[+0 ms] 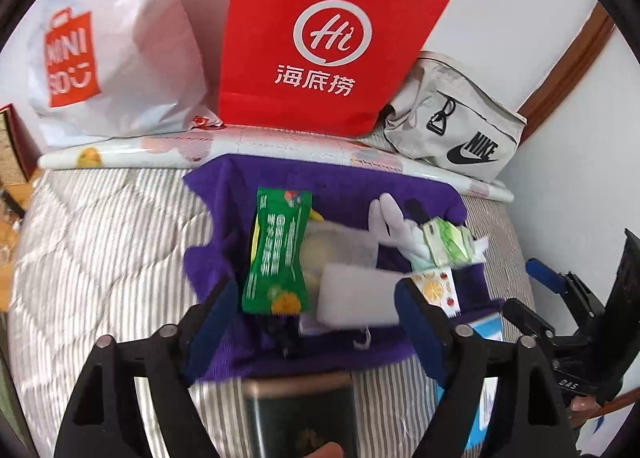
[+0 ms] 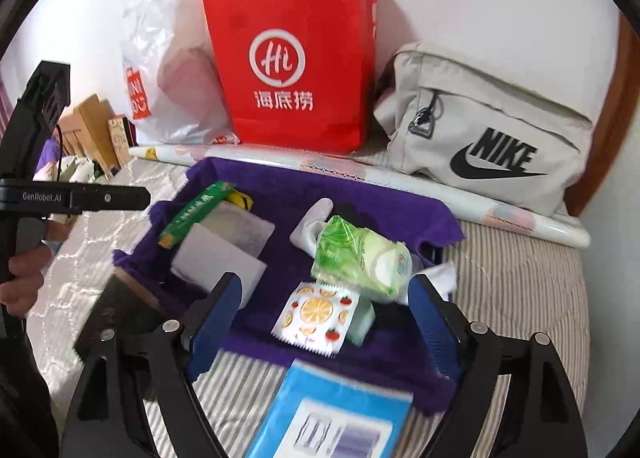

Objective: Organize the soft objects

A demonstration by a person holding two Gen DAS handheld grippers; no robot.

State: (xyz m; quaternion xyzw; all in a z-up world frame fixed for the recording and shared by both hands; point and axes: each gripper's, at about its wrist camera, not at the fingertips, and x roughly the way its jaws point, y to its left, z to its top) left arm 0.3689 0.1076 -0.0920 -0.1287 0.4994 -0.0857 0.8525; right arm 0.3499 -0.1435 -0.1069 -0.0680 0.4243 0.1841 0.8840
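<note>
A purple cloth (image 1: 340,186) (image 2: 360,194) lies on the striped bed with soft items on it. A green snack packet (image 1: 276,254) (image 2: 196,214), a white sponge block (image 1: 356,294) (image 2: 218,258), a grey plush toy (image 1: 396,226), a green-white tissue pack (image 1: 448,244) (image 2: 360,258) and an orange-print packet (image 1: 438,286) (image 2: 316,314) lie there. My left gripper (image 1: 320,306) is open above the packet and sponge. My right gripper (image 2: 324,310) is open around the orange-print packet.
A red paper bag (image 1: 320,42) (image 2: 296,62), a white Miniso bag (image 1: 108,50) and a grey Nike pouch (image 1: 452,126) (image 2: 488,134) stand along the wall behind a printed roll (image 1: 140,152). A blue-white pack (image 2: 332,414) and a dark tin (image 1: 300,414) lie near the front.
</note>
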